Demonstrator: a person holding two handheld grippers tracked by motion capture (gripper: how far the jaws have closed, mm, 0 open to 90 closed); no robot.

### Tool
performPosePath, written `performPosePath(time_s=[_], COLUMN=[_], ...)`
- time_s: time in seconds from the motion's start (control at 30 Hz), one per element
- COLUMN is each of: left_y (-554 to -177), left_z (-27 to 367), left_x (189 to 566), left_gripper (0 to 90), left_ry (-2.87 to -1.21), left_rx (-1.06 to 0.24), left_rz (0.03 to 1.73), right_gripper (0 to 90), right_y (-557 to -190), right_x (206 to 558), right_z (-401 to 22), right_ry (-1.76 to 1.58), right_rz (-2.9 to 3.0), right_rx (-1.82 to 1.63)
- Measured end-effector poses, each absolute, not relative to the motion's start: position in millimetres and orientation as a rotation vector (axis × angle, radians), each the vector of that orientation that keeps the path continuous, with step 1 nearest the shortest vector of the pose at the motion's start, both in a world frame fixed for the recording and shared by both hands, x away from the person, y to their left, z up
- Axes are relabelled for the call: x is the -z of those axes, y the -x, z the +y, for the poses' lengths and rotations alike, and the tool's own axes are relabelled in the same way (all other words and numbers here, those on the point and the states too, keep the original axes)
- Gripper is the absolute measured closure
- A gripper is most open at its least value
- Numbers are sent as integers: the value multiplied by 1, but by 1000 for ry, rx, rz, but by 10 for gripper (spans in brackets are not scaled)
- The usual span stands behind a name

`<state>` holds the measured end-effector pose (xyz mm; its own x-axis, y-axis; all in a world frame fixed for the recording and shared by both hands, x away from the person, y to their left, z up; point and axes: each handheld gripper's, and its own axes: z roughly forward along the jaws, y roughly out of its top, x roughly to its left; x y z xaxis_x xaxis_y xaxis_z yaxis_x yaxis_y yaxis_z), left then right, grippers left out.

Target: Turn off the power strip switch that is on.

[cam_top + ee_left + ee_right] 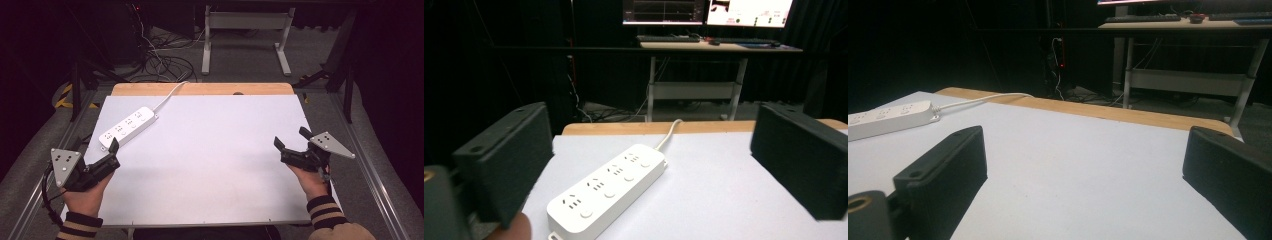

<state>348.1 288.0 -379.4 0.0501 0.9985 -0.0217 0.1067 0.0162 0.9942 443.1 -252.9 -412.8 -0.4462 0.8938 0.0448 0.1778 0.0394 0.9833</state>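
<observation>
A white power strip [127, 126] lies slantwise on the left rear part of the white table top [215, 165], its white cord [170, 95] running off the far edge. My left gripper [114, 154] is held just short of the strip's near end, open, with nothing between its jaws. In the left gripper view the power strip [609, 187] lies ahead between the two wide-apart black jaws, untouched. My right gripper [291, 138] hovers at the table's right side, open and empty. The right gripper view has the power strip [888, 117] far off to the left.
A wooden strip [200, 89] borders the table's far edge. Behind it, cables [165, 62] lie tangled on the floor beside a desk's white legs [245, 35]. Lit monitors [704, 10] stand on that desk. Metal rails [370, 175] run along both sides of the table.
</observation>
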Motion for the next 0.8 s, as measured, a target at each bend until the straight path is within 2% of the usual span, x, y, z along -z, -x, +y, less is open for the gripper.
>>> performPosePath(time_s=[0.07, 0.13, 0.2, 0.27, 0.57, 0.8], left_y=[-345, -345, -346, -347, -346, -356], left_z=[289, 292, 294, 294, 298, 309], left_x=[379, 378, 377, 378, 375, 359], left_gripper=[252, 538, 762, 885, 900, 899], left_ry=[-1298, -1335, -1361, -1367, -1315, -1263], left_rx=[-1090, -1007, -951, -926, -987, -1051], left_rz=[1242, 1225, 1232, 1238, 1256, 1259], right_gripper=[46, 48, 51, 54, 62, 67], right_y=[-443, -443, -443, -443, -442, -440], right_x=[413, 413, 413, 413, 413, 413], right_z=[-253, -253, -253, -253, -252, -253], right_ry=[-1089, -1088, -1087, -1084, -1074, -1081], right_rz=[1692, 1695, 1696, 1701, 1711, 1715], right_rx=[-1455, -1459, -1460, -1460, -1462, -1452])
